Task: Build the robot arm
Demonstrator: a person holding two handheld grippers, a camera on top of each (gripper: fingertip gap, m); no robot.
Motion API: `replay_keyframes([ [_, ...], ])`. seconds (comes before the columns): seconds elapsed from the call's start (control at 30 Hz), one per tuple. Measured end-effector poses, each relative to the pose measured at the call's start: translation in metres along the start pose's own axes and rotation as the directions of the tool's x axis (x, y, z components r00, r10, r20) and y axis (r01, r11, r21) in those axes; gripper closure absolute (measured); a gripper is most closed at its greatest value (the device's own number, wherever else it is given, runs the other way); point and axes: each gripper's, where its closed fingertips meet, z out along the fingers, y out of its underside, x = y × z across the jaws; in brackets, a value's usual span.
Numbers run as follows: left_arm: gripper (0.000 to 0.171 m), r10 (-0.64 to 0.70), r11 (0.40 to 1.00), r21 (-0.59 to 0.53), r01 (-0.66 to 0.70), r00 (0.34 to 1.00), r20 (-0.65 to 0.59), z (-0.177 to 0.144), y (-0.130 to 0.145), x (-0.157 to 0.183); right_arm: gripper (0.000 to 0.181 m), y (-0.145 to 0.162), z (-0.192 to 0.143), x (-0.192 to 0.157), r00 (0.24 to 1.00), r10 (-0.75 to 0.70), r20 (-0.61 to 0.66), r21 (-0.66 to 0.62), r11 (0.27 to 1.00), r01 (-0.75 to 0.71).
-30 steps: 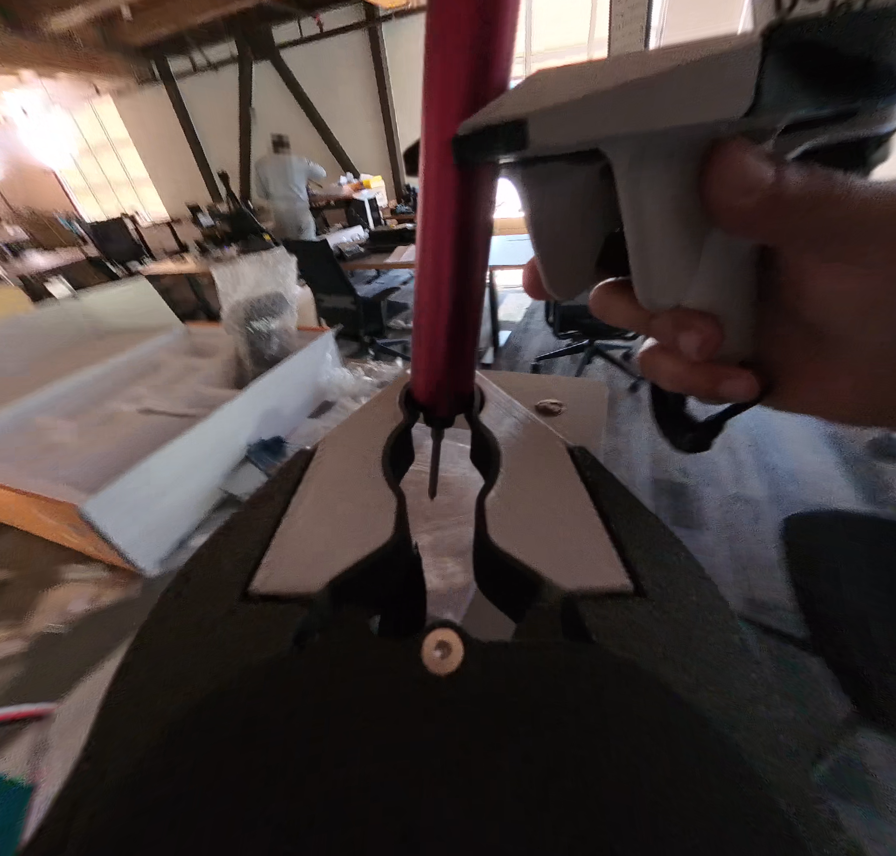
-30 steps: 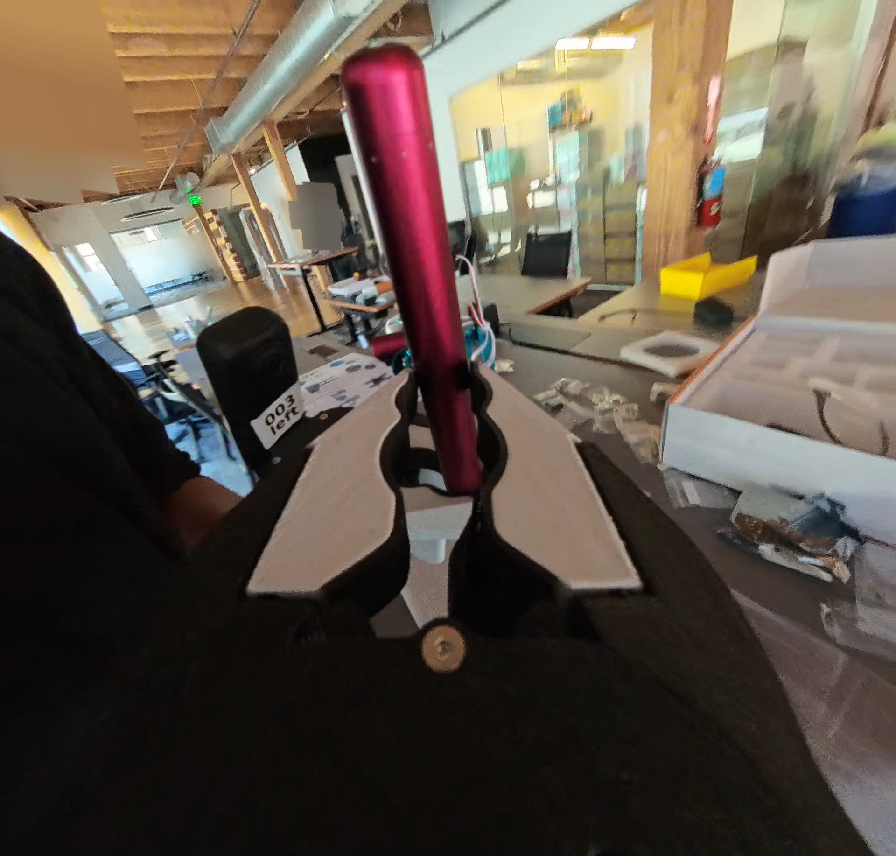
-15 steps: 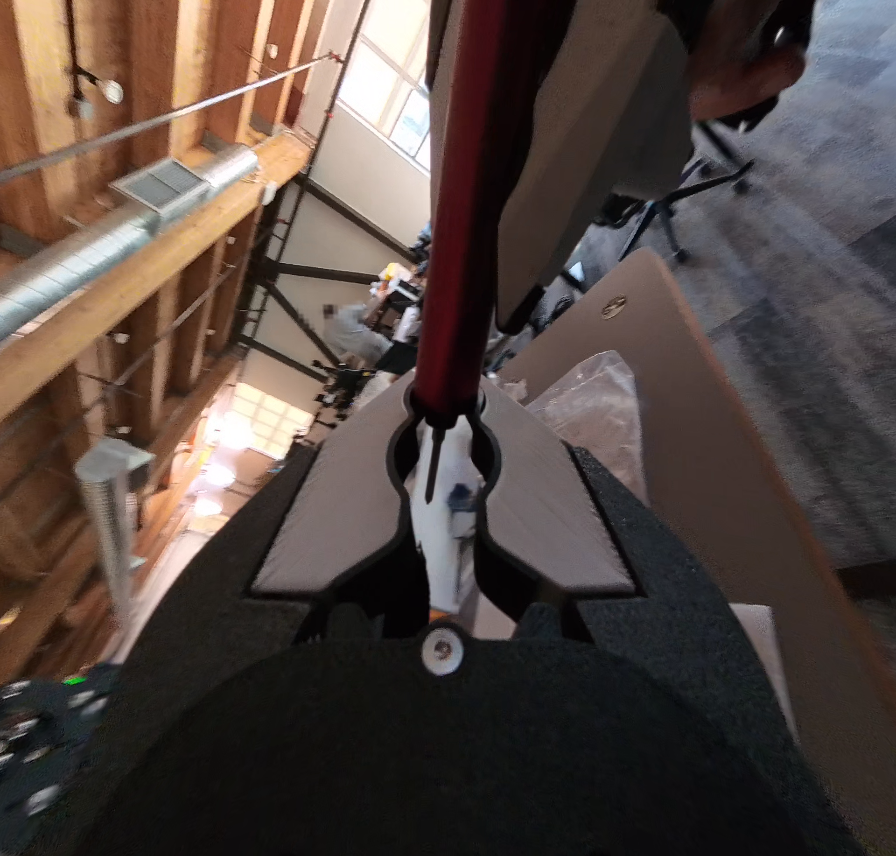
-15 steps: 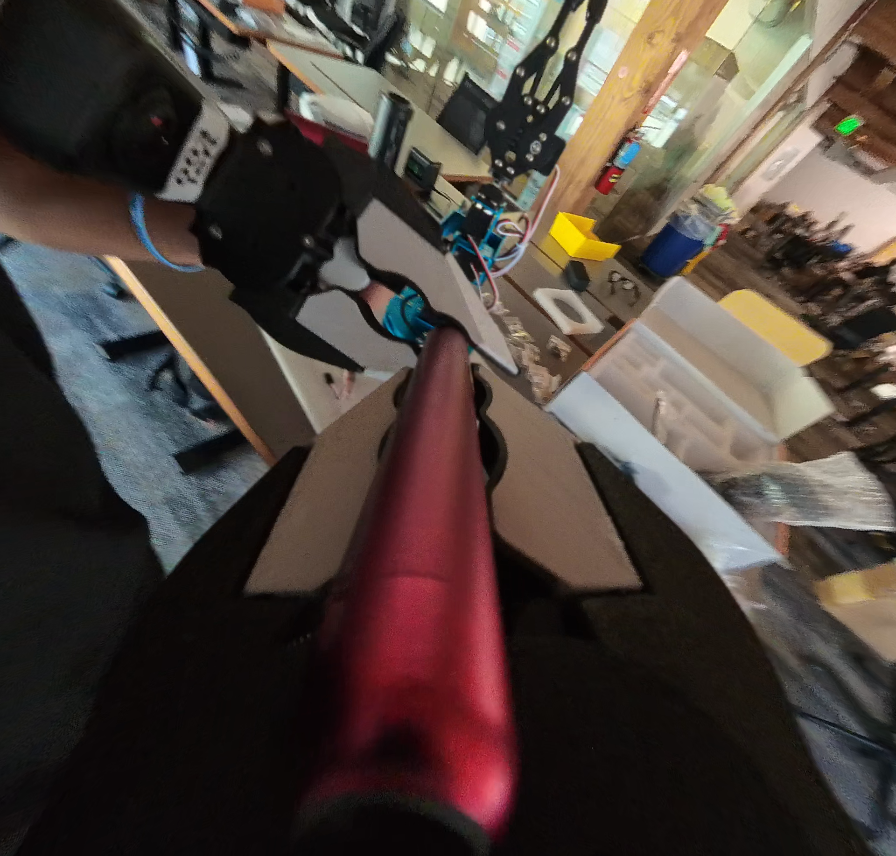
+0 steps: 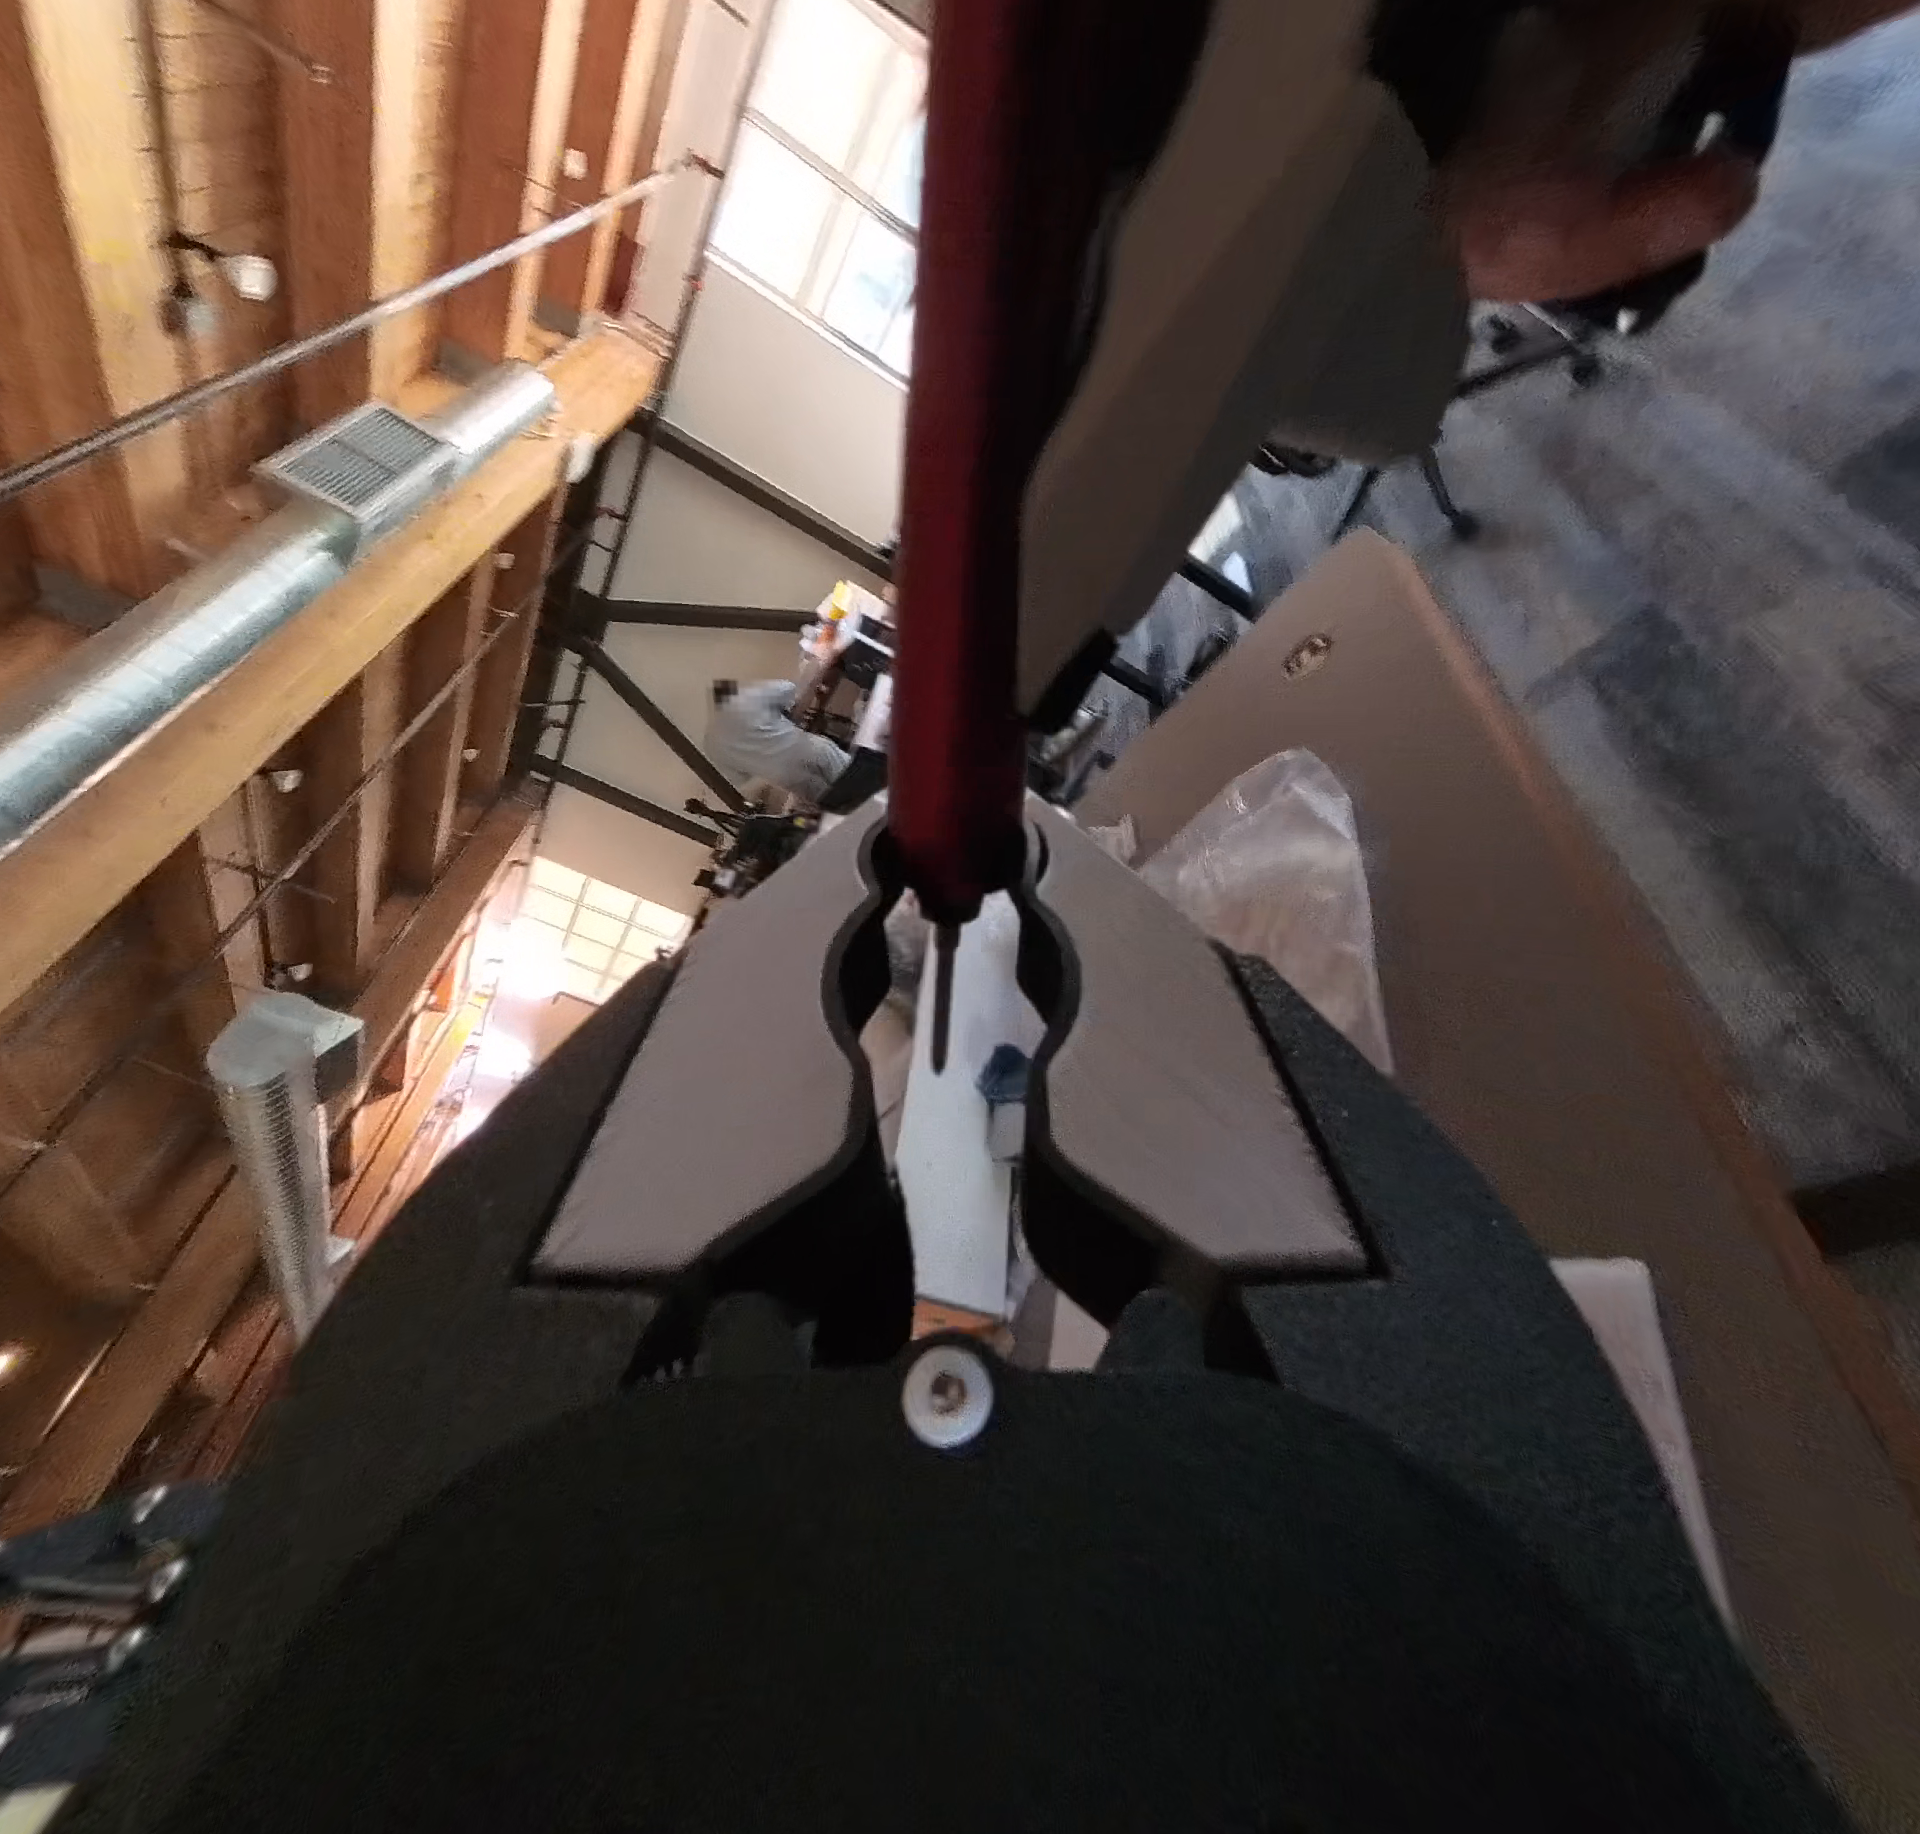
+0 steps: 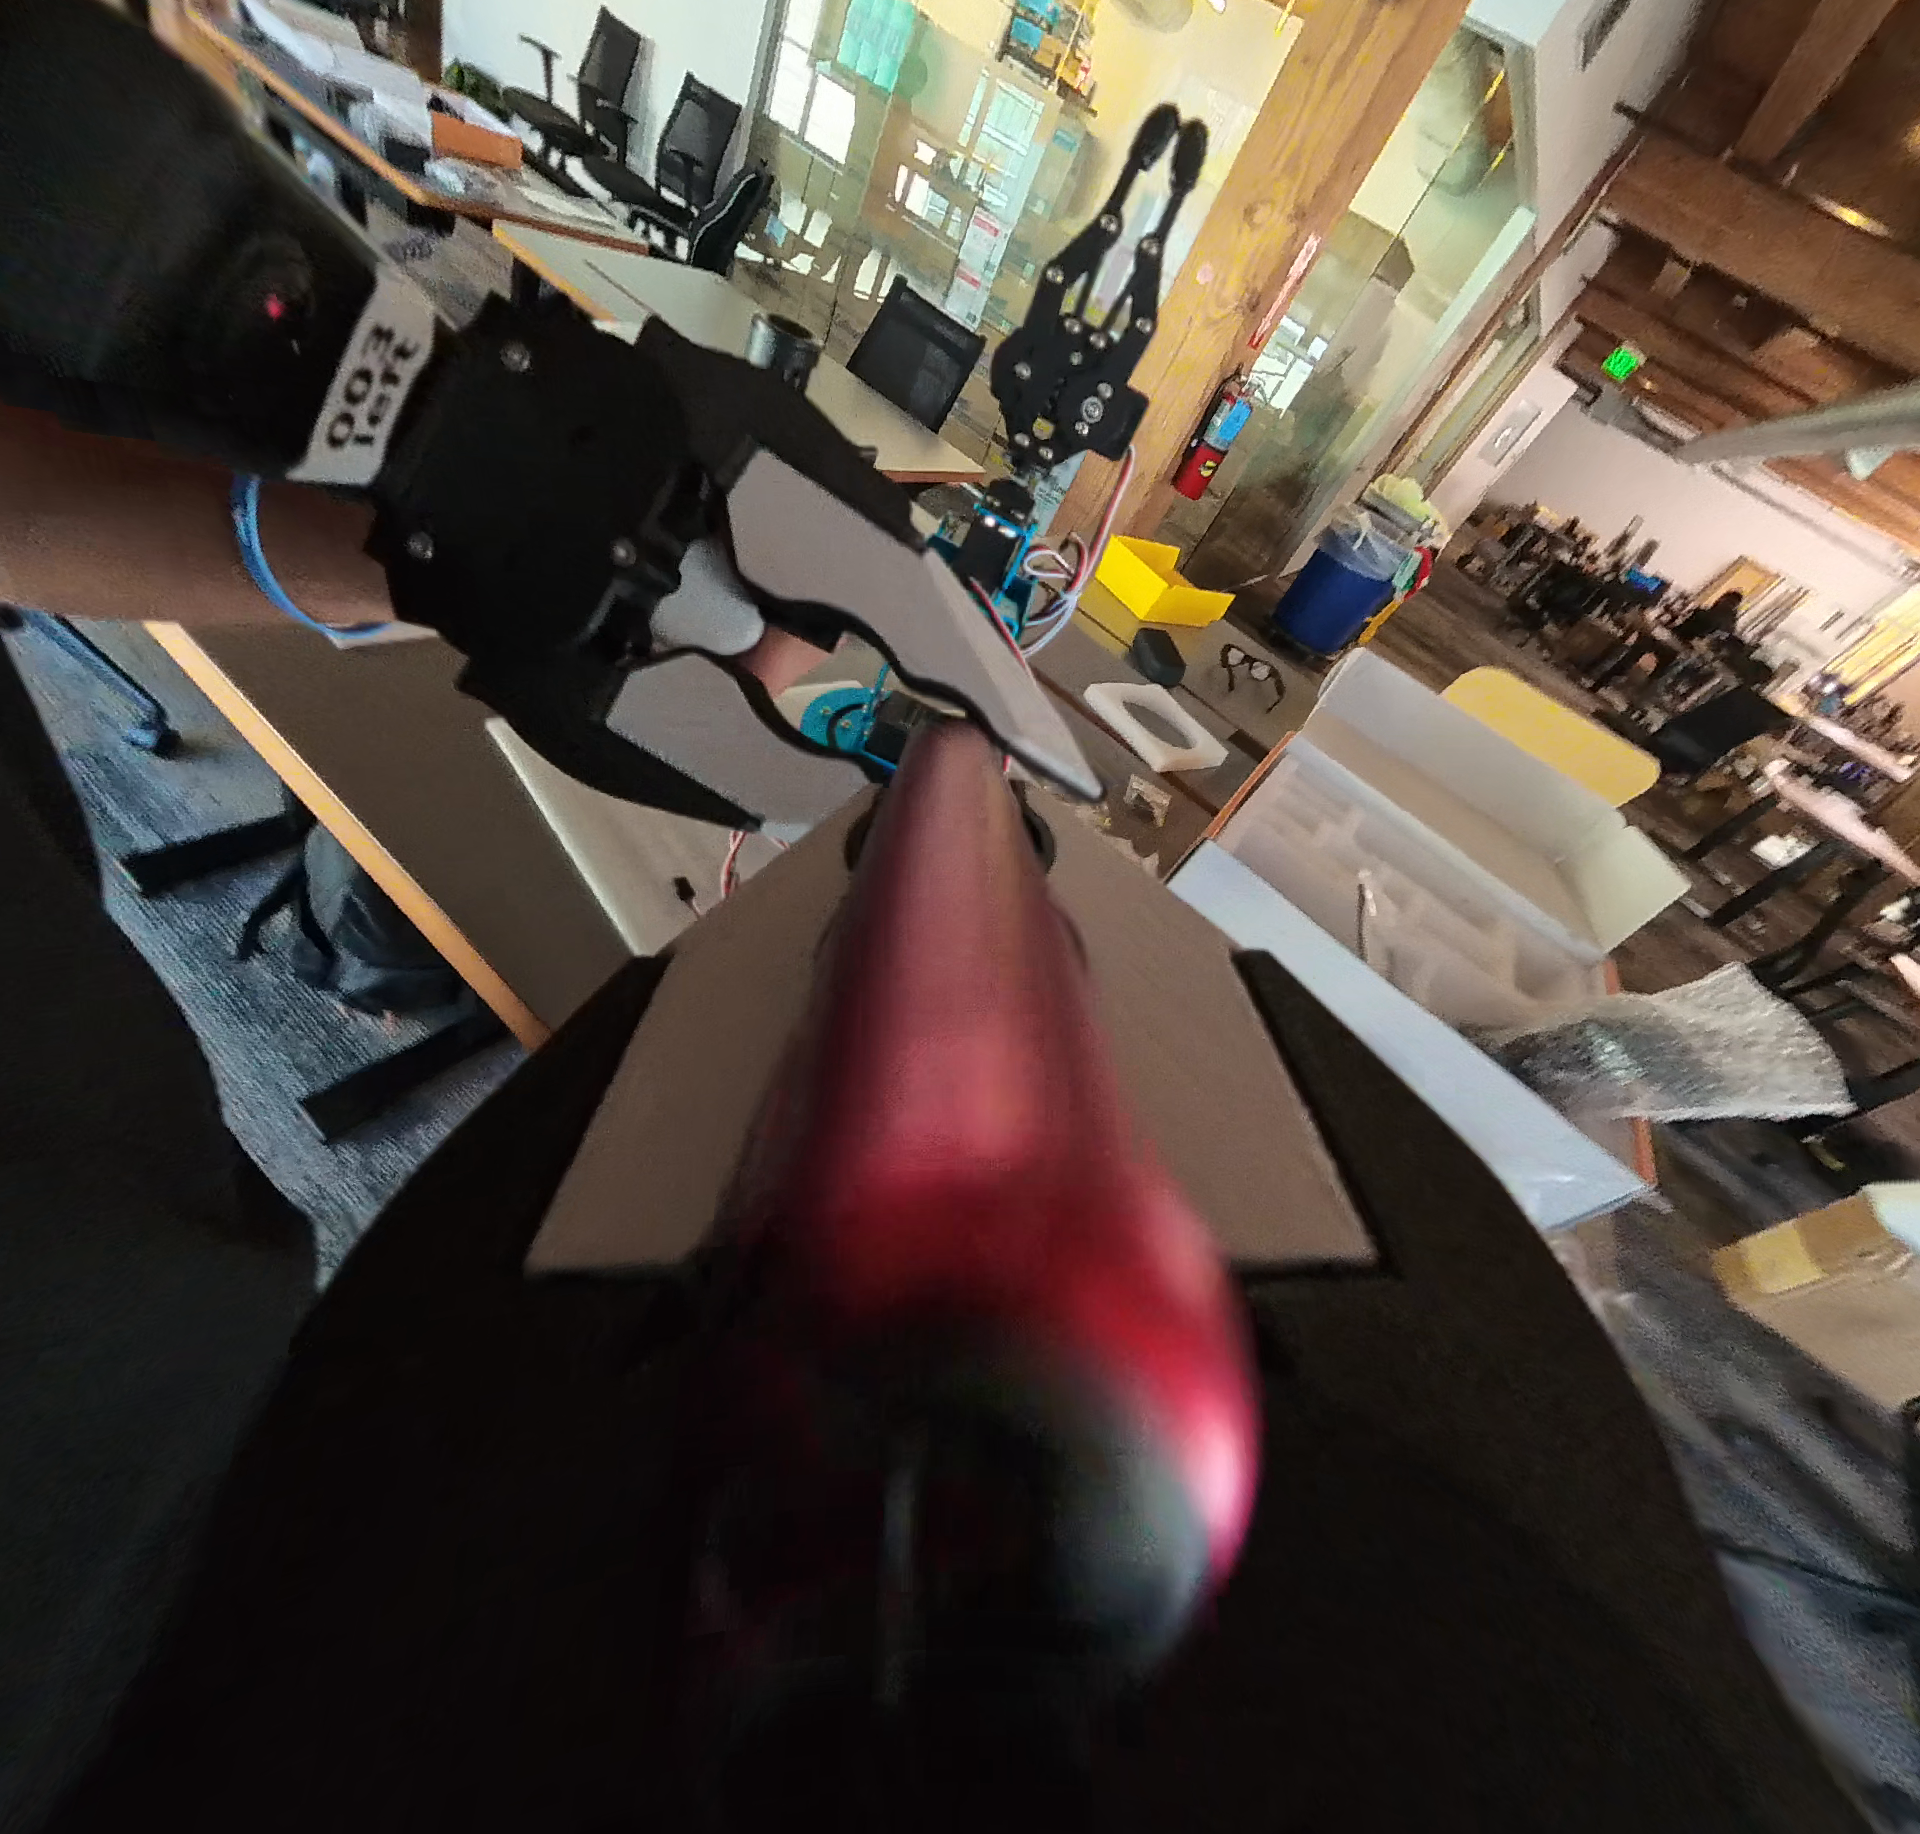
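Screwdriver (image 5: 961, 496), stiff, slick, light: my left tongs (image 5: 951, 875) pinch its tip end, right tongs (image 6: 951, 828) clamp the handle.

My left gripper (image 5: 951, 875) has pale grey finger plates edged in black, on a speckled black body. Between them sits a deep red screwdriver (image 5: 961, 434) with a dark metal bit. My right gripper (image 6: 951, 849) wears the same grey and black, and the red handle looks glossy magenta there. Beyond the screwdriver's far end stands a small blue and black robot arm (image 6: 1070, 371); right of that arm lie a bright yellow tray (image 6: 1153, 579) and a white box (image 6: 1455, 880).
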Motion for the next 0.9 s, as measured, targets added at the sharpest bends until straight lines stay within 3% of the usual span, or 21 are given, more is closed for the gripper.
replay_keyframes([
  [0.2, 0.156, 0.086, 0.996, -0.037, -0.087, 0.996, -0.014, 0.003, 0.004, 0.004, 0.16, 0.005, 0.006, -0.001, 1.0, 0.018, -0.017, 0.002, 1.0, -0.018],
  [0.53, 0.153, 0.048, 0.999, -0.02, -0.048, 0.999, 0.024, -0.001, 0.004, -0.005, 0.161, -0.002, 0.01, 0.0, 1.0, 0.024, -0.004, 0.045, 0.999, -0.024],
  [0.6, 0.15, -0.034, 0.999, -0.002, 0.034, 0.999, 0.025, -0.005, 0.002, -0.006, 0.16, -0.007, 0.009, 0.001, 0.998, 0.066, 0.003, 0.074, 0.995, -0.066],
  [0.7, 0.13, -0.216, 0.976, -0.011, 0.216, 0.976, 0.024, -0.019, 0.012, -0.015, 0.16, -0.006, 0.005, 0.012, 0.997, 0.061, -0.043, 0.067, 0.996, -0.058],
  [0.9, 0.135, -0.609, 0.793, 0.007, 0.609, 0.791, 0.059, -0.079, 0.046, -0.026, 0.161, -0.002, 0.01, 0.021, 0.991, 0.112, -0.07, 0.112, 0.988, -0.103],
])
